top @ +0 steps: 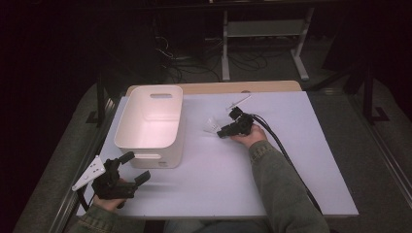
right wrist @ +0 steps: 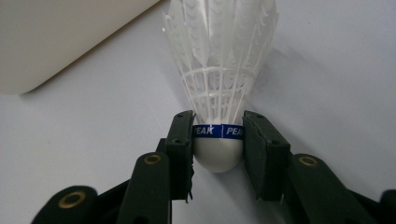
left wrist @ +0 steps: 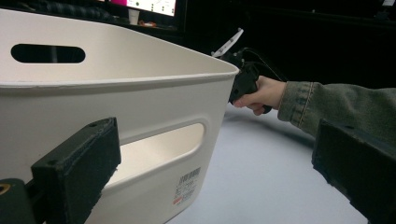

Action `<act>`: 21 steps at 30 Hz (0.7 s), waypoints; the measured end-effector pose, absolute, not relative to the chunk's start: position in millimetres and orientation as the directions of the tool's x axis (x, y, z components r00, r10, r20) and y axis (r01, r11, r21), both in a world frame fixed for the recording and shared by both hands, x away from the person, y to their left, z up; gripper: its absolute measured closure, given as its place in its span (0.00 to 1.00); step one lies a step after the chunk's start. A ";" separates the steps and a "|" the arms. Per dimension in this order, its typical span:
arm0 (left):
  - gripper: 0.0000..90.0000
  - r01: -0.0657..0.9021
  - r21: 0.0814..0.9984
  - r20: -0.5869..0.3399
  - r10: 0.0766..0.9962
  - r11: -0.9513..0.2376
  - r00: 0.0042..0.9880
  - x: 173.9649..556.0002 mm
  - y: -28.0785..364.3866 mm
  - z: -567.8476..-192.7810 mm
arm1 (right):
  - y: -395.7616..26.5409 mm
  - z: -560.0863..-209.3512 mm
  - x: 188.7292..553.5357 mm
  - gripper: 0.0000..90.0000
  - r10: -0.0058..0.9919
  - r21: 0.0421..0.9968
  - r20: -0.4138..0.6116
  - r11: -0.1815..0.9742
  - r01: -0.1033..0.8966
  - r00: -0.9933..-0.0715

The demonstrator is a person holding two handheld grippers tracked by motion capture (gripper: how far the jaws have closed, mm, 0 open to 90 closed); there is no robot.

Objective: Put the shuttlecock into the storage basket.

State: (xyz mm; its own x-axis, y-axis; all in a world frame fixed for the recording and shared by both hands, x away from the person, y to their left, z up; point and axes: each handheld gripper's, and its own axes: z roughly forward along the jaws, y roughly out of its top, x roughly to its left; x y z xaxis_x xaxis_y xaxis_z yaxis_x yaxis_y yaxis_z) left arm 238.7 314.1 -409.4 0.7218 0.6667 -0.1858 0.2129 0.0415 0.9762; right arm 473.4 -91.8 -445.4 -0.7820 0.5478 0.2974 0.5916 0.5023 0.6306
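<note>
White table [top: 291,160]: right gripper [right wrist: 218,140] clamps shuttlecock [right wrist: 219,70] beside bin [top: 150,121].

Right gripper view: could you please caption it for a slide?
Right gripper clamps a white plastic shuttlecock by its blue-banded cork, on a white table.

Room dark; light falls mainly on the tabletop [top: 291,160], a pale lavender-white sheet with a strip of bare wood [top: 272,87] showing along its far edge. Floor [top: 63,145] on both sides is grey and dim. Beyond the far edge, a white metal stand [top: 265,29] with a low shelf rests on the floor; black cables [top: 194,68] lie tangled to its left. Dark frame posts [top: 100,97] stand at left and right. In the left gripper view, a lit monitor [left wrist: 152,5] glows at the far side.
</note>
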 end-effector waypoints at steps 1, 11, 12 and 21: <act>0.01 0.213 0.976 -0.186 0.667 0.041 0.722 238.7 314.1 -409.4 | -91.9 -445.3 473.5 0.70 0.546 0.631 0.297 0.503 0.591 -0.783; 0.01 0.213 0.976 -0.183 0.667 0.038 0.722 238.7 314.1 -409.4 | -94.8 -441.2 472.4 0.71 0.551 0.627 0.329 0.481 0.614 -0.767; 0.01 0.212 0.977 -0.183 0.667 0.038 0.723 238.7 314.1 -409.4 | -95.7 -440.6 472.8 0.71 0.555 0.628 0.322 0.481 0.612 -0.767; 0.01 0.214 0.976 -0.185 0.667 0.039 0.721 238.4 313.8 -409.3 | -98.4 -432.1 470.4 0.71 0.553 0.638 0.337 0.461 0.617 -0.762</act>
State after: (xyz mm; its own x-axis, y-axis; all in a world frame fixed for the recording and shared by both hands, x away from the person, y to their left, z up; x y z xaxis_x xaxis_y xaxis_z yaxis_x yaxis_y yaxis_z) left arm 238.4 313.8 -409.3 0.7213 0.6673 -0.1852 0.2141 0.0394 0.9760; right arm 470.4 -98.4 -432.1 -0.7619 0.5534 0.3366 0.6167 0.4607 0.6384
